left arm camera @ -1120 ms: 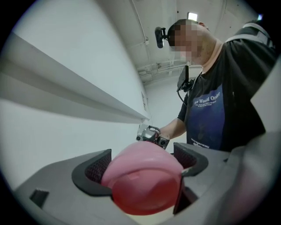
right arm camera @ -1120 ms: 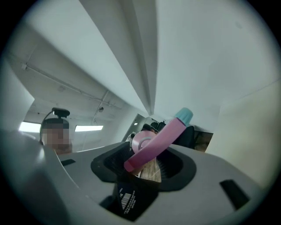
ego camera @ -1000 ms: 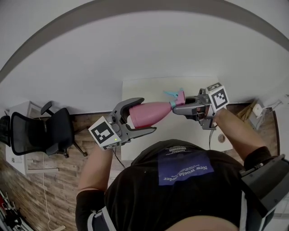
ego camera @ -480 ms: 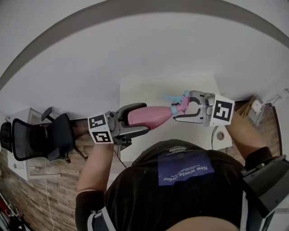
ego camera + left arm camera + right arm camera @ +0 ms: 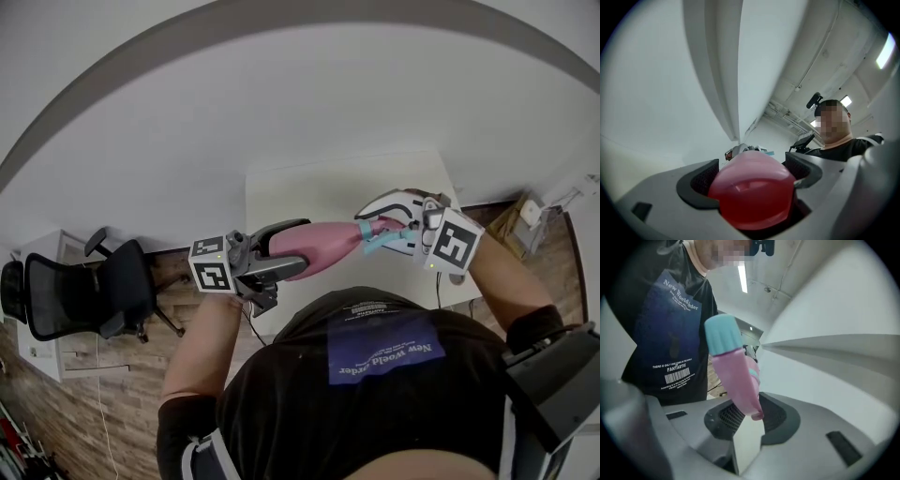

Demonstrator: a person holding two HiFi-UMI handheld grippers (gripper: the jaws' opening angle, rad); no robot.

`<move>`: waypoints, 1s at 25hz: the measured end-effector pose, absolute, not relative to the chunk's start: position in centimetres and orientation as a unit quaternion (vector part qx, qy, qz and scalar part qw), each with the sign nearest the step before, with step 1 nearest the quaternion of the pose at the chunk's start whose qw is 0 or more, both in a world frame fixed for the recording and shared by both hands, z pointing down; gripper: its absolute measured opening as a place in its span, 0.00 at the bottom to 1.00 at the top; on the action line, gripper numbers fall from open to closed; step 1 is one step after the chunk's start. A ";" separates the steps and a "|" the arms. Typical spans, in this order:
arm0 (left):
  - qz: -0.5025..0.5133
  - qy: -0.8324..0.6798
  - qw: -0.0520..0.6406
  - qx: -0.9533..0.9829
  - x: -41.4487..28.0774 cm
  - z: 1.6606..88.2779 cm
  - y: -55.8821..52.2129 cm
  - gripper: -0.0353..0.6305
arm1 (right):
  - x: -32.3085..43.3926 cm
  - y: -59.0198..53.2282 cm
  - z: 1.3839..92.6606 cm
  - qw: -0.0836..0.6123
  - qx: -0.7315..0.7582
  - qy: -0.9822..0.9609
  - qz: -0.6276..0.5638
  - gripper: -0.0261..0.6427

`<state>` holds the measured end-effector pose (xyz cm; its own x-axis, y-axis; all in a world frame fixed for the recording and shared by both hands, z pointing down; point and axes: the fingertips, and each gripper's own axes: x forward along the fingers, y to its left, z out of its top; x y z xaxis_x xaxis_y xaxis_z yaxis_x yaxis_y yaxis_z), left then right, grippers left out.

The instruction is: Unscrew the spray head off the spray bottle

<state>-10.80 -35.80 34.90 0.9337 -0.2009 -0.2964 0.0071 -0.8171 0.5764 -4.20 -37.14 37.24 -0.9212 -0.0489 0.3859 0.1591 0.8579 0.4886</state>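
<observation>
The spray bottle [image 5: 323,242] is held in mid-air over the table [image 5: 300,187] with its base clamped in the left gripper [image 5: 752,171], and the right gripper [image 5: 751,417], its jaws having just been closing, is gripped on the spray head [image 5: 736,371], which is seen seated on the neck, so the unscrewing is judged largely outstanding.
</observation>
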 end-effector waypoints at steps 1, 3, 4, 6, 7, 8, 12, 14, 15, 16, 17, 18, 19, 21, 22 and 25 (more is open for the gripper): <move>-0.177 -0.053 0.297 0.937 -10.8 35.0 -35.8 0.74 | -4.2 -37.2 37.4 0.197 -0.029 -0.946 -0.257 0.12; -0.188 -0.056 0.296 0.935 -11.1 35.0 -35.8 0.74 | -4.1 -37.4 37.3 0.191 -0.025 -0.952 -0.237 0.12; -0.197 -0.057 0.296 0.933 -11.3 34.8 -35.9 0.74 | -4.1 -37.6 37.0 0.184 -0.023 -0.957 -0.224 0.12; -0.212 -0.058 0.296 0.930 -11.8 34.7 -36.2 0.74 | -4.1 -37.9 36.7 0.170 -0.019 -0.965 -0.197 0.14; -0.217 -0.057 0.295 0.929 -11.9 34.8 -36.2 0.74 | -4.0 -38.0 36.7 0.165 -0.018 -0.968 -0.186 0.15; -0.220 -0.056 0.296 0.928 -12.0 34.9 -36.3 0.74 | -3.8 -38.0 36.6 0.160 -0.017 -0.971 -0.179 0.16; -0.231 -0.051 0.308 0.922 -12.0 35.2 -36.5 0.74 | -3.4 -37.8 35.8 0.152 -0.012 -0.966 -0.211 0.17; -0.233 -0.051 0.311 0.920 -12.1 35.3 -36.5 0.74 | -3.2 -37.8 35.8 0.164 0.001 -0.958 -0.235 0.17; -0.233 -0.052 0.311 0.920 -12.1 35.4 -36.5 0.74 | -3.1 -37.8 35.9 0.170 0.006 -0.955 -0.243 0.17; -0.232 -0.053 0.312 0.920 -12.1 35.4 -36.5 0.74 | -3.0 -37.8 36.0 0.176 0.010 -0.952 -0.249 0.17; -0.231 -0.053 0.312 0.920 -12.1 35.5 -36.5 0.74 | -2.9 -37.8 36.1 0.183 0.014 -0.949 -0.255 0.17; -0.229 -0.054 0.313 0.920 -12.1 35.5 -36.5 0.74 | -2.8 -37.8 36.2 0.189 0.017 -0.946 -0.262 0.17; -0.227 -0.054 0.314 0.920 -12.1 35.5 -36.5 0.74 | -2.8 -37.7 36.2 0.194 0.018 -0.943 -0.271 0.17; -0.224 -0.056 0.316 0.920 -12.0 35.6 -36.5 0.74 | -2.8 -37.6 36.2 0.199 0.018 -0.935 -0.292 0.17; -0.224 -0.057 0.317 0.920 -12.0 35.6 -36.6 0.74 | -2.9 -37.5 36.1 0.199 0.018 -0.931 -0.305 0.17; -0.228 -0.060 0.320 0.917 -12.1 35.7 -36.6 0.74 | -2.8 -37.2 35.9 0.198 0.021 -0.921 -0.336 0.17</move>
<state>-12.07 -36.64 35.70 0.8887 -0.2562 -0.3802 0.0362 -0.7875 0.6153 -2.83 -37.20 35.90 -0.9207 -0.1711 0.3506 0.0948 0.7737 0.6265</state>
